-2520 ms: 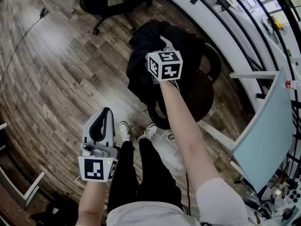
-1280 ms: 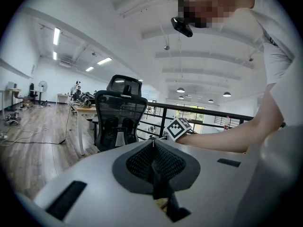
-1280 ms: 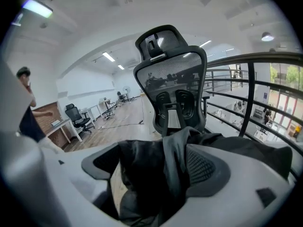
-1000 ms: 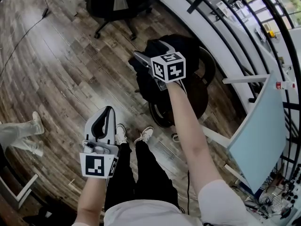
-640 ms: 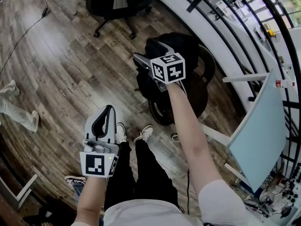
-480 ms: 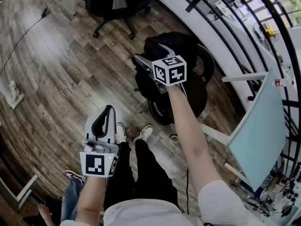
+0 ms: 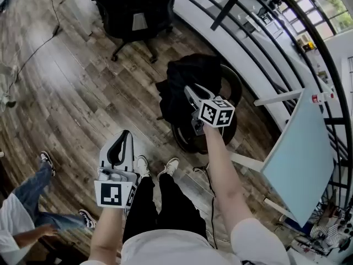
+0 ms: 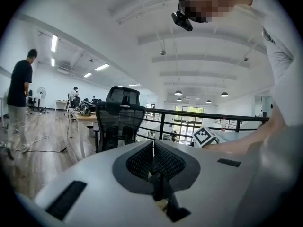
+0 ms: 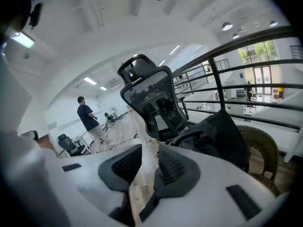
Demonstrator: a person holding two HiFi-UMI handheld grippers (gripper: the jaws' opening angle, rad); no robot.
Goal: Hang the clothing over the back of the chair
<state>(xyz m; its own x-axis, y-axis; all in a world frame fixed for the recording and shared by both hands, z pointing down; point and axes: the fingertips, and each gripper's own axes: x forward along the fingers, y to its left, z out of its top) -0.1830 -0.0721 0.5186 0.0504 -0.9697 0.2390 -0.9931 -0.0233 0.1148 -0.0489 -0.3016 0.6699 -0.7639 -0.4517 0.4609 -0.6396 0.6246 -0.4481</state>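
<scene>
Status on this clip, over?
Left gripper shut, empty. Right gripper narrowly open, jaws just been closing, nothing between them. Clothing draped over chair back, unheld. Office chair beyond, apart.

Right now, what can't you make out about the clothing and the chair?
- Back of the chair: in the head view the black clothing covers it, so its top edge is hidden.
- Chair seat and legs: in the right gripper view they are cut off by the right gripper body. Its jaws have just been closing, with nothing between them.
- Clothing type: the folds are too dark in both views.
</scene>
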